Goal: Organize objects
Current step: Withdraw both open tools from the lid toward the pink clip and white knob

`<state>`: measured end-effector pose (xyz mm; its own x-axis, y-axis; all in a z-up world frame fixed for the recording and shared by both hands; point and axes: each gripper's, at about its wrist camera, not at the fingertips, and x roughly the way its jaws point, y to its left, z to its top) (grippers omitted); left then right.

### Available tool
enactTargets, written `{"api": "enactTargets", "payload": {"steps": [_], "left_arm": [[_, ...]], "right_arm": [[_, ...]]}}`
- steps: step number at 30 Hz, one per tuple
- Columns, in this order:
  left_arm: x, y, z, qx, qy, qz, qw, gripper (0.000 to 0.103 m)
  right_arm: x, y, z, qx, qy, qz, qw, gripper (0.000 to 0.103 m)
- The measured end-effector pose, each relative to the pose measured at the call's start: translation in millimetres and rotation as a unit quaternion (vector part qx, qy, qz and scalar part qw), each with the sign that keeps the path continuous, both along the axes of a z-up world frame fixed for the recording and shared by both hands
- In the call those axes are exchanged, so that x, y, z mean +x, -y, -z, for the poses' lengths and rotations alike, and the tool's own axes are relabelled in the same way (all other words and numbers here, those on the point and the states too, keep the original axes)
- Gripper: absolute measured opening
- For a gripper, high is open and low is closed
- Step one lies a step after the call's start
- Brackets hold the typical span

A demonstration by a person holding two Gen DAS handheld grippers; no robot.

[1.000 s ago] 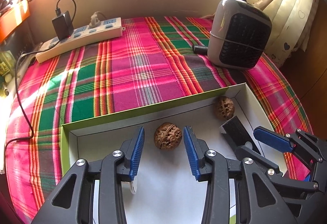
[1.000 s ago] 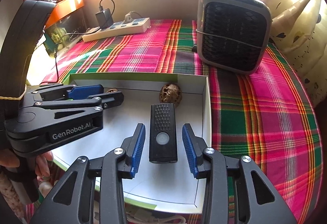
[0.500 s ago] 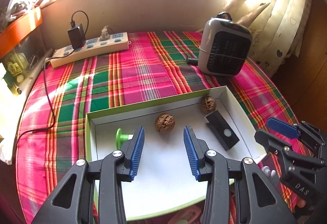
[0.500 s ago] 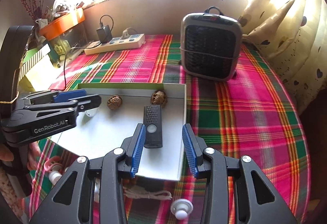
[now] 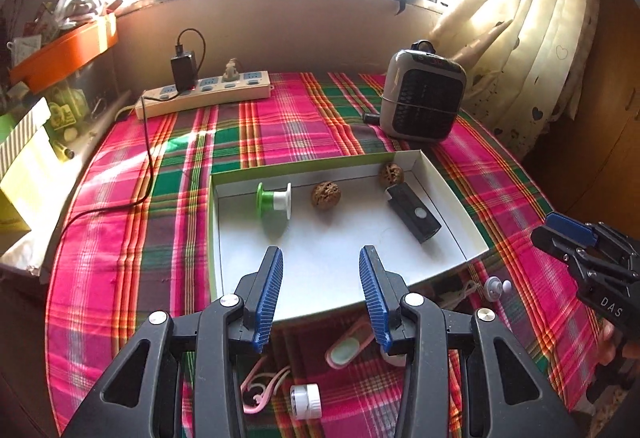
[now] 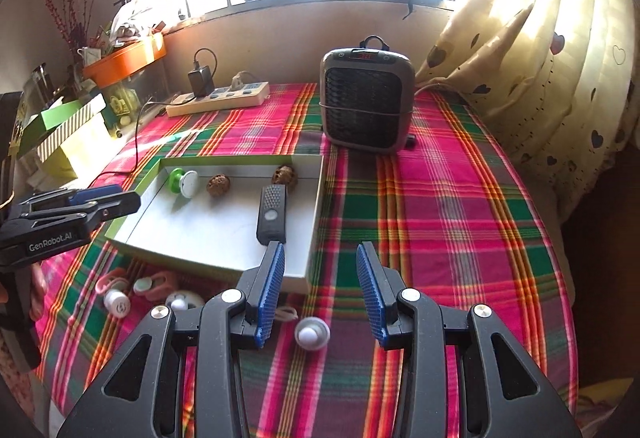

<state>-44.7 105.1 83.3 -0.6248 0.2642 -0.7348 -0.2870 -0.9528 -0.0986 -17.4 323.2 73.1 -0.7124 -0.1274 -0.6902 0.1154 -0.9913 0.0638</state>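
Already the shallow white cardboard box (image 5: 452, 194) holds sorted walnuts; left gripper (image 5: 320, 294) and right gripper (image 6: 320, 290) hover empty, jaws apart, probably to fetch loose items.

A shallow white cardboard box with green outer walls (image 5: 448, 194) sits on the plaid cloth. Inside, along its far wall, lie a green-and-white plastic spool (image 5: 274, 199) on its side and two wrinkled brown walnuts (image 5: 326, 195) (image 5: 391, 174) — one mid-wall, one in the right corner. A flat black rectangular remote (image 5: 414, 212) lies by the right wall.
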Motion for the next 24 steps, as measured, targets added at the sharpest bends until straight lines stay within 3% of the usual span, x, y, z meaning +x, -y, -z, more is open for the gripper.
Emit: {"api": "enactTargets", "payload": {"steps": [15,24], "left_arm": [[52,37,19,0.008,0.015,-0.037,0.9992,0.038],[66,42,38,0.02,0.033,-0.035,0.9986,0.038]], "right_arm": [[52,-29,-9,0.007,-0.003,-0.011,1.0,0.039],[80,-55,-13,0.079,0.002,0.015,0.997,0.04]]}}
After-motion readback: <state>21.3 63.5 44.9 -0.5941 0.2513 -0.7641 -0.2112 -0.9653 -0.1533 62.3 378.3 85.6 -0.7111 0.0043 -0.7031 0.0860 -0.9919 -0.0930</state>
